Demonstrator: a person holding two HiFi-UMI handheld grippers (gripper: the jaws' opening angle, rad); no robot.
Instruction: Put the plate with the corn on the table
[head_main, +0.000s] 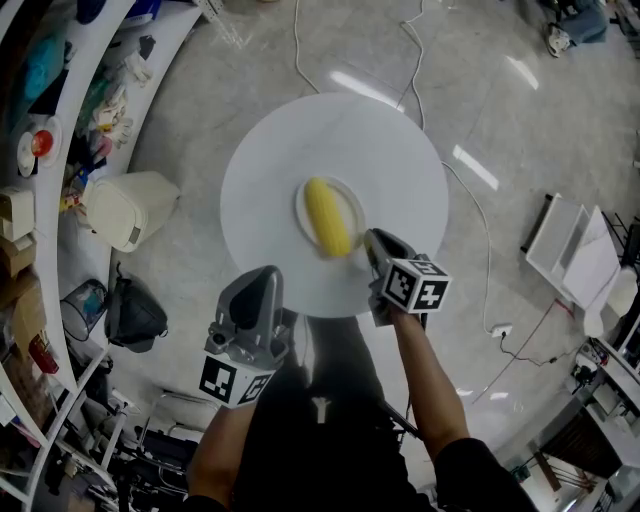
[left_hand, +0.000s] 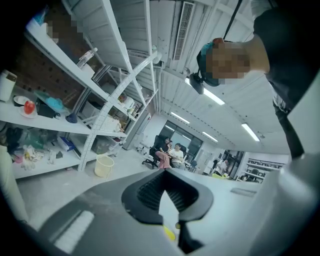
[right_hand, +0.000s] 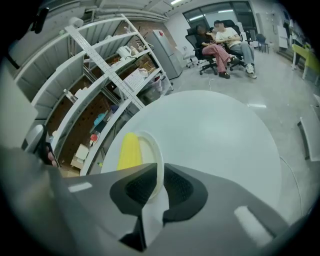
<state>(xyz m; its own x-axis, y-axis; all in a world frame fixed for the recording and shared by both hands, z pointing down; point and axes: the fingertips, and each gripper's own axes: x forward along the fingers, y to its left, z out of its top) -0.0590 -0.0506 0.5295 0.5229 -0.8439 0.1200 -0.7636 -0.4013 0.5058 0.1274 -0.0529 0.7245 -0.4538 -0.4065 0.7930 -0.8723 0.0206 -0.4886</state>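
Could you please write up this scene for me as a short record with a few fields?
table: round, white, bears the plate
plate: small, white, resting on the table on the side nearer the person
corn: yellow cob lying on the plate
right tool: closed on the plate's near rim
left tool: shut, empty, held off the table's near edge

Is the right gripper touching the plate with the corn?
Touching. The right gripper view shows the jaws of the right gripper pinching the rim of the plate, with no gap on either side.
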